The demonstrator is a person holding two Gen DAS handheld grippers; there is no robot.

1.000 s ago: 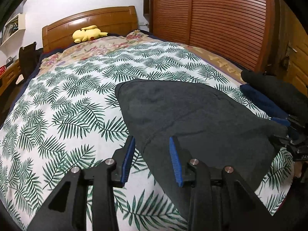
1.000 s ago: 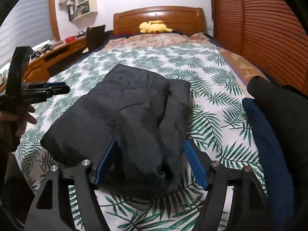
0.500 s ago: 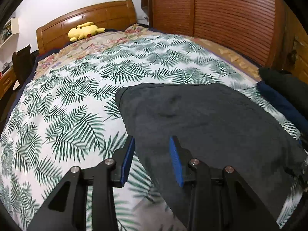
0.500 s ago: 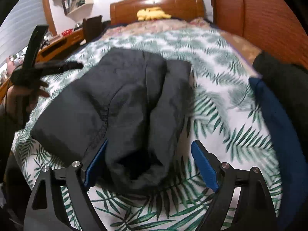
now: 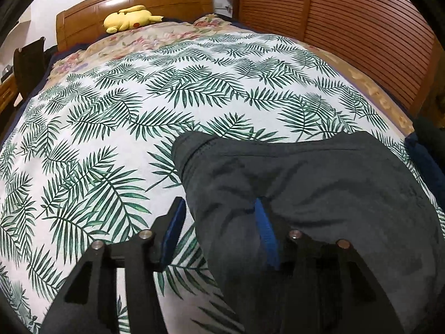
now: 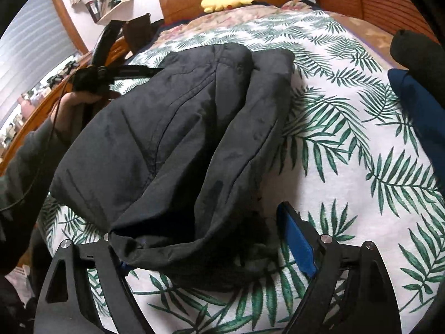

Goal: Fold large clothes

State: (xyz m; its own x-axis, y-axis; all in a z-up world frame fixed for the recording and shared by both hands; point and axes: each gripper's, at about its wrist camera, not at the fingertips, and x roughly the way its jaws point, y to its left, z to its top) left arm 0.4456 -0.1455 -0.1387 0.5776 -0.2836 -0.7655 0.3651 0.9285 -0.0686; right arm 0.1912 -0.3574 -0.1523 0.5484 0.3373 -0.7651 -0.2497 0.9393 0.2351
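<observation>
Both grippers have dropped onto the dark folded garment (image 6: 178,144) lying near the bed's near edge on the palm-leaf bedspread (image 5: 111,139): the left gripper (image 5: 219,222) and right gripper (image 6: 205,239) now straddle its edges, jaws spread, unclenched, apparently poised to pinch for the next fold.

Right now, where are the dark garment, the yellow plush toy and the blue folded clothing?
dark garment (image 6: 178,128): right wrist view, middle of its top panel.
yellow plush toy (image 5: 129,18): left wrist view, its body.
blue folded clothing (image 6: 417,105): right wrist view, upper face.
</observation>
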